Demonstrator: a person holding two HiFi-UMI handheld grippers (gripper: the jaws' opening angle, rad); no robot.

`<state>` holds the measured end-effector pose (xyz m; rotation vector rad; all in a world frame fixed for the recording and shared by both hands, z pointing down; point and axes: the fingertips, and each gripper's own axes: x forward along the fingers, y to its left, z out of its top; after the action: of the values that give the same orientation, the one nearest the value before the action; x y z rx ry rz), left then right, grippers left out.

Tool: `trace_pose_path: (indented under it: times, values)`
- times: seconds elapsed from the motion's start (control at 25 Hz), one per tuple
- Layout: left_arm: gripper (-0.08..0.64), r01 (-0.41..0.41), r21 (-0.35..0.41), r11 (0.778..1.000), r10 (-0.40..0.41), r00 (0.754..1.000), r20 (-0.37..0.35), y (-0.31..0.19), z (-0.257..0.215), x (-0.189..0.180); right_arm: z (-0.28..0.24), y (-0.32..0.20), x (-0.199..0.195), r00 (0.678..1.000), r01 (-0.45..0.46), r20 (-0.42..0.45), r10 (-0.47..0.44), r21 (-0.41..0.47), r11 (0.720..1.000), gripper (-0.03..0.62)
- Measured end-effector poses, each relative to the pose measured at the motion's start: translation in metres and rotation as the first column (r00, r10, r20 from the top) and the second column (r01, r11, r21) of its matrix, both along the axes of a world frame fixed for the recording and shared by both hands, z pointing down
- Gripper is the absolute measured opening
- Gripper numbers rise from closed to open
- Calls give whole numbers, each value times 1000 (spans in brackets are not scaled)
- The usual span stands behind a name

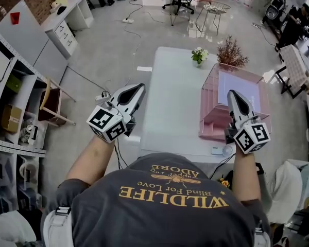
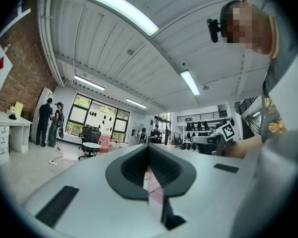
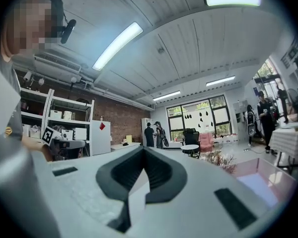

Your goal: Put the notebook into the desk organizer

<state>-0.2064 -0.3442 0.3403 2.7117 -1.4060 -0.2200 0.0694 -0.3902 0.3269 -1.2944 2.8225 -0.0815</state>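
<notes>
The pink desk organizer (image 1: 212, 118) stands on the right side of the white table (image 1: 170, 102). A pale flat sheet, apparently the notebook (image 1: 239, 89), lies inside it. My right gripper (image 1: 232, 93) hovers over the organizer's near part, jaws together and empty. My left gripper (image 1: 138, 88) is held up at the table's left edge, also shut with nothing in it. In the left gripper view the dark pads (image 2: 161, 165) meet at the tip. In the right gripper view the organizer (image 3: 268, 175) shows low at the right, beside the closed right gripper (image 3: 144, 150).
A small flower pot (image 1: 199, 55) and a dried plant (image 1: 230, 52) stand at the table's far end. Small items (image 1: 220, 150) lie at its near edge. Shelves (image 1: 10, 112) and a wooden chair (image 1: 51, 104) are at the left; people stand far back.
</notes>
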Motion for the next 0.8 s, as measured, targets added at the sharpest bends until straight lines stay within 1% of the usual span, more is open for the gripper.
trace_pose_path:
  times: [0.12,0.4,0.8]
  values:
    - [0,14,-19,1000,-14,1000,-15,0,1,-7,-1,-1,-4,1000,1,-11,-1,4,1000,0]
    - [0,13,-2,1000,-13,1000,23,7,-4,-5,-2,1,-6,999,0,-38,1,5,1000,0]
    - [0,3,19,1000,-4,998,56,10,-7,3,-6,2,0,1000,-11,-24,12,17,1000,0]
